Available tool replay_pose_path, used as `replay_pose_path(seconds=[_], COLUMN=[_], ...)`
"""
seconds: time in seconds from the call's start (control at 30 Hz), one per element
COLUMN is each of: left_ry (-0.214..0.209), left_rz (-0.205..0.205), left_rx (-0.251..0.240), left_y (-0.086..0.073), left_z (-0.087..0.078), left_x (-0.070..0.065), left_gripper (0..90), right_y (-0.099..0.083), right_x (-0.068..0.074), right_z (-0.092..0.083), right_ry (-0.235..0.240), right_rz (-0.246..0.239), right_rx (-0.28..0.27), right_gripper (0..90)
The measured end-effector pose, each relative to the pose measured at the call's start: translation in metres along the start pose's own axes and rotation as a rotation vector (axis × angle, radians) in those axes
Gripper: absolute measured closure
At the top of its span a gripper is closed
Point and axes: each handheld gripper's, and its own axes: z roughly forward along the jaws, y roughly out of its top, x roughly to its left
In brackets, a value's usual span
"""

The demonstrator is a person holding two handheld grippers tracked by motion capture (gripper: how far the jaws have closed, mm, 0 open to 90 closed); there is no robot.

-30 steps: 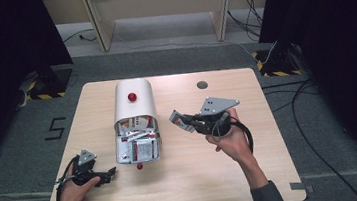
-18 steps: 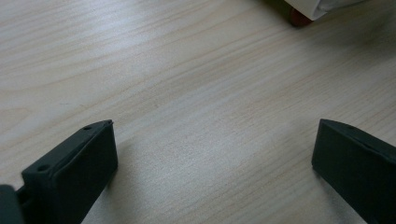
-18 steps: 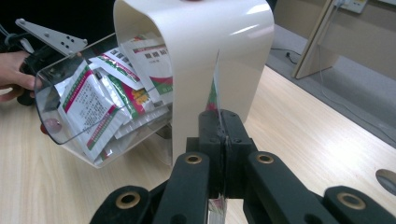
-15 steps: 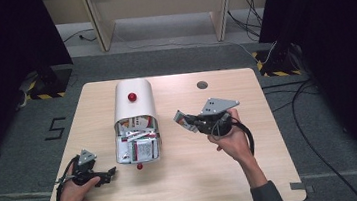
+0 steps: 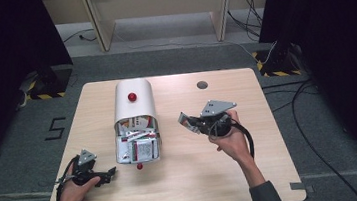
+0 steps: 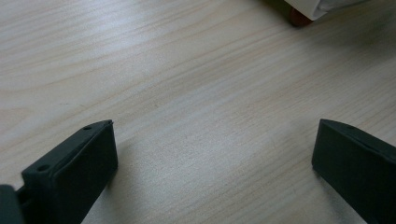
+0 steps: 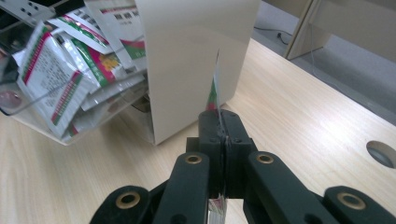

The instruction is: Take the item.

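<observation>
Packet feel: shiny foil-paper, thin and flat; the packet (image 7: 215, 88) looks very light and bendy, and I think it could slip or crease if squeezed badly.
Where to hold it: by one flat edge, with the two jaws pressing on its two faces, seems the best way.
Where the packet is: up off the surface, standing on its thin edge in the right claw (image 7: 219, 122), just beside the white box (image 7: 196, 60).
Right claw: closed tight on the packet; the jaws meet with the packet's bottom edge pinched between them, and most of it sticks up past the tips.
Right claw place: in the high view the right claw (image 5: 187, 120) is over the middle of the surface (image 5: 270, 136), to the right of the white box (image 5: 135, 105).
Left claw: open wide and holding nothing; its jaws stand far apart over bare wood.
Left claw place: the left claw (image 5: 108, 175) rests low near the front left corner of the surface.
Other packets: a pile of packets (image 5: 138, 142) lies in the clear tray (image 7: 56, 126) at the open front of the box.
Red knobs: one red knob (image 5: 131, 97) sits on top of the box.
</observation>
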Motion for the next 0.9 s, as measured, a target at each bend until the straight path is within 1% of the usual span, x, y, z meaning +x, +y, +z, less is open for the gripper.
replay_pose_path(seconds=[0.37,0.9], left_ry=[0.0,0.0], left_rz=[0.0,0.0], left_rx=[0.0,0.0], left_y=[0.0,0.0], left_z=[0.0,0.0], left_x=[0.0,0.0], left_gripper=[0.0,0.0], right_y=[-0.012,-0.03], right_x=[-0.007,-0.01], right_z=[0.007,0.023], right_ry=[-0.021,-0.017], right_rz=[0.02,0.042], right_rx=[0.036,0.074], right_gripper=[89.5,89.5])
